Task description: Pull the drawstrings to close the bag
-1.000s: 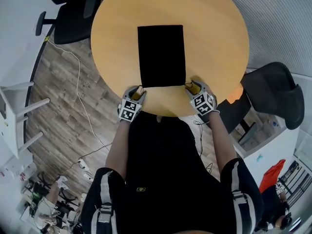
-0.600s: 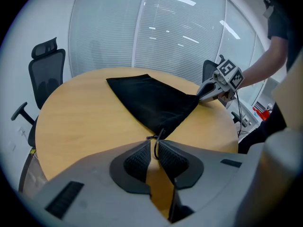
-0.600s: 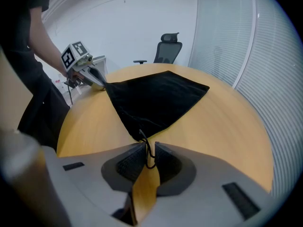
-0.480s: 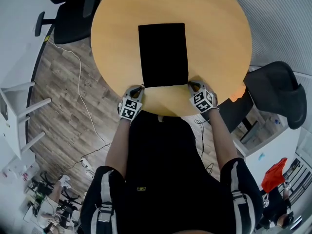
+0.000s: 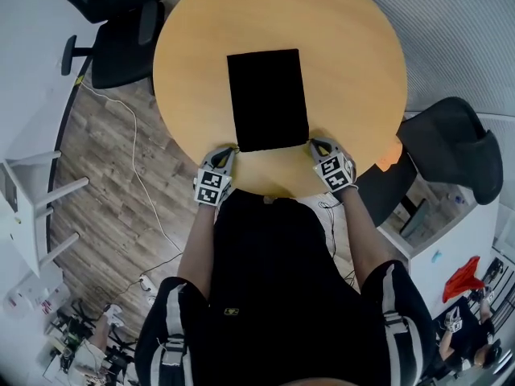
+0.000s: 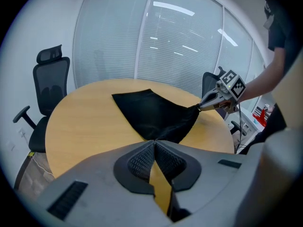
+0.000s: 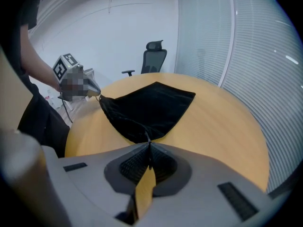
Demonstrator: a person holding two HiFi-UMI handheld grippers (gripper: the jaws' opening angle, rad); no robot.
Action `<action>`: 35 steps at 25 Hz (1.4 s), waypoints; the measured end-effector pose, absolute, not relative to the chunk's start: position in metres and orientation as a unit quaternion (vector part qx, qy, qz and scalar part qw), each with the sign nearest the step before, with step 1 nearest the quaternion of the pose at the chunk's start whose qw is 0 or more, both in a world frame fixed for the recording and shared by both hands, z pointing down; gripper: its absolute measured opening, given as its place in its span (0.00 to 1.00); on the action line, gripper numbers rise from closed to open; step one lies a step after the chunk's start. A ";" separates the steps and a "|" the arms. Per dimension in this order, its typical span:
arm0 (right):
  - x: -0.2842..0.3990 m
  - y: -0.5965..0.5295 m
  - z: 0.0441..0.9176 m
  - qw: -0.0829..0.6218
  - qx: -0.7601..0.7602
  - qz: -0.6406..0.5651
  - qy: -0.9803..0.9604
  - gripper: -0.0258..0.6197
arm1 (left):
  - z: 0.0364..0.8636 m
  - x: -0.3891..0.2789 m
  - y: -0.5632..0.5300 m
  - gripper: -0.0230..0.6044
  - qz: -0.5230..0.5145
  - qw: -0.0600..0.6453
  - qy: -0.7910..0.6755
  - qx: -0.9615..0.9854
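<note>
The left hand-held gripper (image 6: 154,143) is clenched, its two ribbed pads pressed together at the near left corner of the bag (image 5: 268,99). A thin dark strand, the left drawstring (image 6: 155,139), shows only just at the tips of the jaws, where it runs into the black cloth. The right hand-held gripper (image 7: 148,145) is clenched too, and here the right drawstring (image 7: 146,135) is plainer: a fine black cord comes out of the bag's near right corner and ends between the closed pads. Each gripper sits at the near edge of the worktop (image 5: 354,63), one on either side of the bag's mouth, with the marker cubes toward the person

Between the two grippers runs the near edge of the bag. From there the bag stretches away toward the far side, a flat black rectangle lying near the middle of the round, pale wood worktop. In the gripper views the cloth by the near edge looks slightly rumpled, while the far part lies smooth

Past the worktop, a black office chair (image 5: 117,34) stands at the far left on the plank floor (image 5: 105,175), and a second black chair (image 5: 451,147) stands to the right. A pale cable (image 5: 133,147) trails over the floor on the left
</note>
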State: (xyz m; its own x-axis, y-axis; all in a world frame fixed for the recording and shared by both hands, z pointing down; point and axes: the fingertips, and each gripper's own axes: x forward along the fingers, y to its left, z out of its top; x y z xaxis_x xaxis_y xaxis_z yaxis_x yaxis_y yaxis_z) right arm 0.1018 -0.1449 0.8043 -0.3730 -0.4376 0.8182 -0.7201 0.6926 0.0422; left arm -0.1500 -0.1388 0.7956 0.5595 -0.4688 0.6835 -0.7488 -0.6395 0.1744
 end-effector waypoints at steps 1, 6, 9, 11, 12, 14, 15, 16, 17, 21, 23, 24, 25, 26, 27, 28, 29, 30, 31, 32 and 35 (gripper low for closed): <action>0.100 -0.148 0.797 0.421 0.366 0.166 -0.813 0.13 | 0.789 -0.151 -0.143 0.07 0.297 0.225 -0.360 0.855; 0.094 -0.163 0.761 0.375 0.408 0.177 -0.813 0.13 | 0.771 -0.157 -0.161 0.07 0.285 0.204 -0.361 0.864; 0.090 -0.180 0.745 0.362 0.424 0.167 -0.813 0.13 | 0.751 -0.160 -0.181 0.07 0.276 0.192 -0.360 0.870; 0.085 -0.186 0.731 0.349 0.434 0.159 -0.815 0.13 | 0.740 -0.165 -0.189 0.06 0.276 0.178 -0.361 0.873; 0.084 -0.189 0.724 0.341 0.439 0.155 -0.817 0.13 | 0.732 -0.167 -0.192 0.07 0.276 0.171 -0.363 0.874; 0.083 -0.194 0.708 0.327 0.446 0.145 -0.821 0.13 | 0.716 -0.169 -0.198 0.07 0.271 0.162 -0.371 0.874; 0.083 -0.196 0.700 0.321 0.448 0.139 -0.823 0.13 | 0.708 -0.169 -0.200 0.07 0.266 0.157 -0.376 0.874; 0.083 -0.198 0.692 0.315 0.449 0.132 -0.826 0.13 | 0.700 -0.168 -0.201 0.07 0.262 0.153 -0.381 0.873; 0.084 -0.200 0.685 0.310 0.449 0.126 -0.828 0.13 | 0.691 -0.168 -0.202 0.06 0.258 0.146 -0.386 0.873; 0.088 -0.212 0.650 0.285 0.458 0.099 -0.836 0.13 | 0.649 -0.167 -0.210 0.07 0.242 0.107 -0.404 0.876; 0.090 -0.217 0.630 0.269 0.463 0.083 -0.840 0.13 | 0.627 -0.167 -0.215 0.07 0.235 0.086 -0.414 0.875; 0.091 -0.219 0.619 0.264 0.465 0.072 -0.842 0.13 | 0.616 -0.167 -0.217 0.07 0.230 0.076 -0.419 0.875; 0.092 -0.221 0.608 0.261 0.467 0.058 -0.843 0.13 | 0.605 -0.166 -0.219 0.07 0.226 0.066 -0.424 0.875; 0.093 -0.223 0.597 0.259 0.469 0.042 -0.844 0.13 | 0.596 -0.167 -0.221 0.06 0.222 0.057 -0.428 0.874; 0.093 -0.224 0.587 0.256 0.471 0.028 -0.844 0.13 | 0.587 -0.168 -0.223 0.07 0.219 0.048 -0.432 0.873; 0.093 -0.226 0.576 0.251 0.472 0.016 -0.845 0.13 | 0.580 -0.170 -0.224 0.07 0.216 0.041 -0.437 0.872; 0.093 -0.226 0.567 0.246 0.474 0.008 -0.846 0.13 | 0.573 -0.172 -0.224 0.06 0.213 0.036 -0.442 0.871; 0.093 -0.226 0.559 0.240 0.475 0.001 -0.847 0.13 | 0.567 -0.174 -0.224 0.07 0.211 0.031 -0.446 0.869; 0.094 -0.226 0.553 0.236 0.475 -0.005 -0.848 0.13 | 0.561 -0.175 -0.222 0.07 0.208 0.025 -0.450 0.868; 0.096 -0.225 0.547 0.232 0.476 -0.011 -0.848 0.13 | 0.554 -0.175 -0.221 0.07 0.205 0.020 -0.454 0.867; 0.103 -0.223 0.530 0.217 0.482 -0.021 -0.848 0.13 | 0.537 -0.172 -0.217 0.07 0.198 0.004 -0.462 0.864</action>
State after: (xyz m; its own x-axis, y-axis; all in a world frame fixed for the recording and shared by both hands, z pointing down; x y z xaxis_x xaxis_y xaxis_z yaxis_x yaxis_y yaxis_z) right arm 0.1034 -0.2228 0.5300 -0.4403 -0.8275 0.3485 -0.8095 0.5337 0.2445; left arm -0.1723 -0.2170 0.5367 0.4942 -0.7980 0.3450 -0.8010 -0.5722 -0.1762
